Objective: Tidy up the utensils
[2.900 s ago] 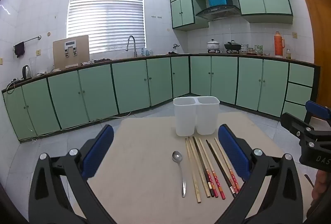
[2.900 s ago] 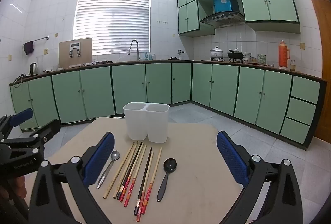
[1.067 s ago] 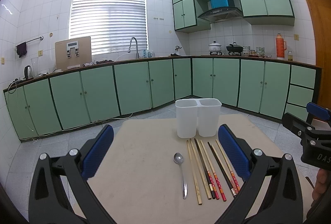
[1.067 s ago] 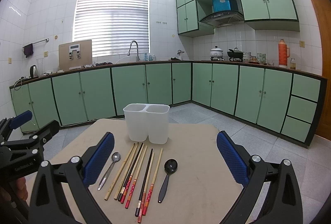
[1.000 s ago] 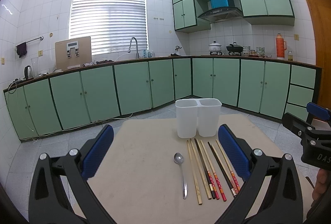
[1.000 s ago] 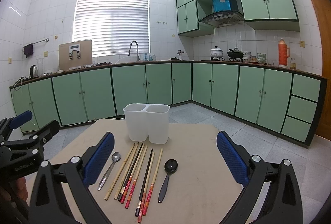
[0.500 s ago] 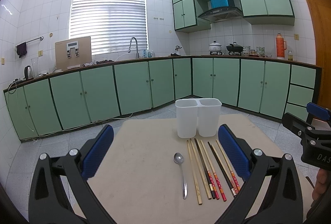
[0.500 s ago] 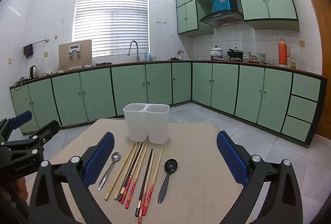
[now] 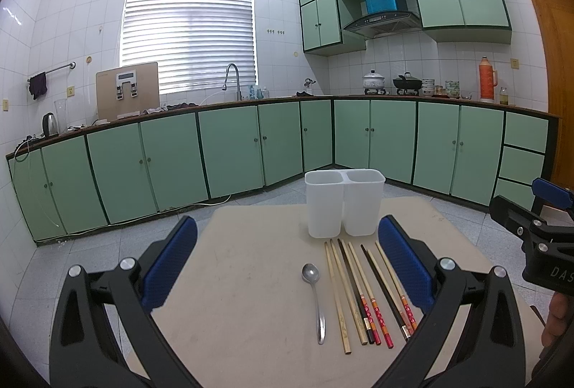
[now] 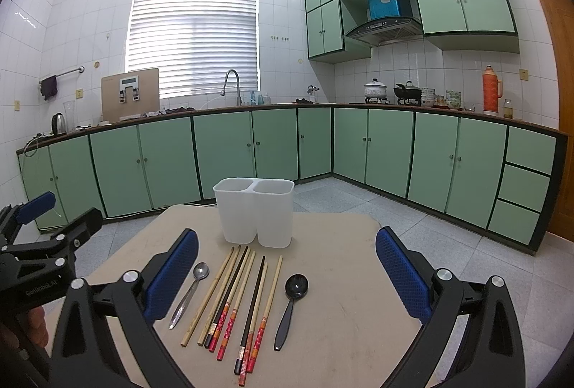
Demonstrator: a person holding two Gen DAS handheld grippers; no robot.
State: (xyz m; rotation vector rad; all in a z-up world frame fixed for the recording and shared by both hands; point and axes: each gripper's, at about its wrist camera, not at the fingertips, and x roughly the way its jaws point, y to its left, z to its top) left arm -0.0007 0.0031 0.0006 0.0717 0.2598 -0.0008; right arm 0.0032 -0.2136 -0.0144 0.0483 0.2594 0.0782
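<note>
A white two-compartment holder (image 9: 344, 203) (image 10: 255, 211) stands at the far side of the beige table (image 9: 244, 298) (image 10: 340, 316). In front of it lie several chopsticks (image 9: 362, 291) (image 10: 236, 298) side by side, some plain wood, some with red ends. A metal spoon (image 9: 315, 298) (image 10: 190, 291) lies to their left and a black spoon (image 10: 291, 302) to their right. My left gripper (image 9: 287, 262) is open, held above the near table with nothing between its blue pads. My right gripper (image 10: 287, 266) is open too and holds nothing.
Green kitchen cabinets and a counter run along the far walls, beyond a tiled floor. The right gripper's body (image 9: 538, 244) shows at the right edge of the left wrist view, and the left gripper's body (image 10: 36, 255) at the left edge of the right wrist view.
</note>
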